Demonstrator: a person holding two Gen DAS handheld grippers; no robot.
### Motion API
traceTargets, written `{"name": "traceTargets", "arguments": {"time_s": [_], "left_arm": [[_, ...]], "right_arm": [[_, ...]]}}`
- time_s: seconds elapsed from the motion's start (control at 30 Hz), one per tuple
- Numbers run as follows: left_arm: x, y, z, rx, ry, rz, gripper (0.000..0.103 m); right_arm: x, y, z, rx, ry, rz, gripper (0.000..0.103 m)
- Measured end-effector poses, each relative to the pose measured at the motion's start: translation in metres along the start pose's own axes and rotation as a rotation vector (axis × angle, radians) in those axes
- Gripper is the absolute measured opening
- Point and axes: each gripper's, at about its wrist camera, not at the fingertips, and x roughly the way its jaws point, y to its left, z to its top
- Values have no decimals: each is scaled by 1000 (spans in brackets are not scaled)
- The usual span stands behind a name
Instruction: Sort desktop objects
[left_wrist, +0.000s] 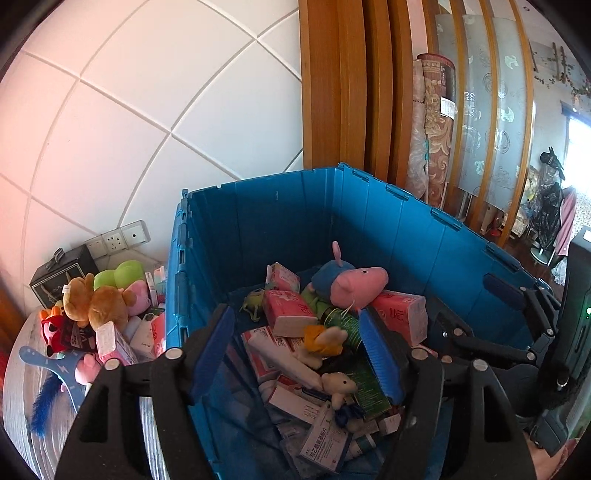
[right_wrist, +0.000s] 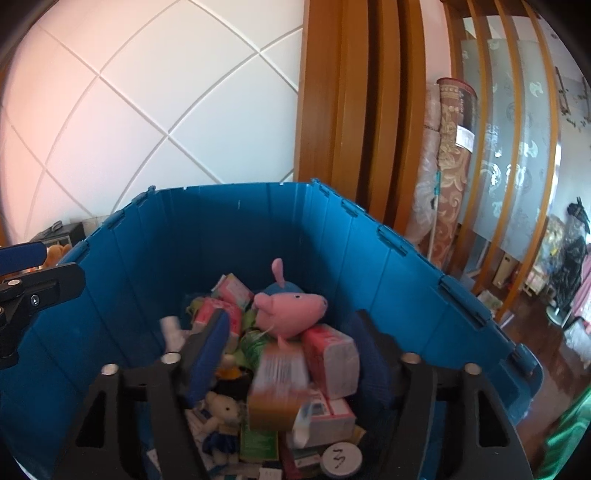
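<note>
Both the left gripper and right gripper hang spread over the blue crate; the blurred box should drop clear before either withdraws.

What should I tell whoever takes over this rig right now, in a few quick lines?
Left tool: open, empty, held over the blue crate.
Right tool: open; a blurred box sits between its fingers, apparently just dropped.
In the crate: pink pig plush, pink tissue packs, medicine boxes, small white bear.
Left to do: a pile on the table left of the crate, with a brown bear and more boxes.
</note>
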Motion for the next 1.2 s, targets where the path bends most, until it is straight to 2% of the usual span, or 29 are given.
{"name": "traceTargets", "arguments": {"time_s": [0.1,0.13,0.33,0.57,0.77,0.93,1.2], "left_arm": [[-8,2,-2,-6,-17,4,78],[-11,3,-2,-7,-22,3,78],[-20,7,-5,4,-20,23,79],[-21,15,-12,-16,26,1,79],[-20,11,-17,8,82,54,79],[-26,11,-23,-4,102,19,79],[-31,14,-25,-21,95,21,79]], "right_arm": [[-3,0,1,-3,1,-4,99],[-5,-1,0,-2,0,-4,103],[-11,-4,-5,17,65,31,103],[-25,-4,-4,12,150,31,103],[-30,-7,-5,24,182,13,103],[-32,-9,-9,16,212,-21,103],[-41,-9,-10,9,199,-16,103]]}}
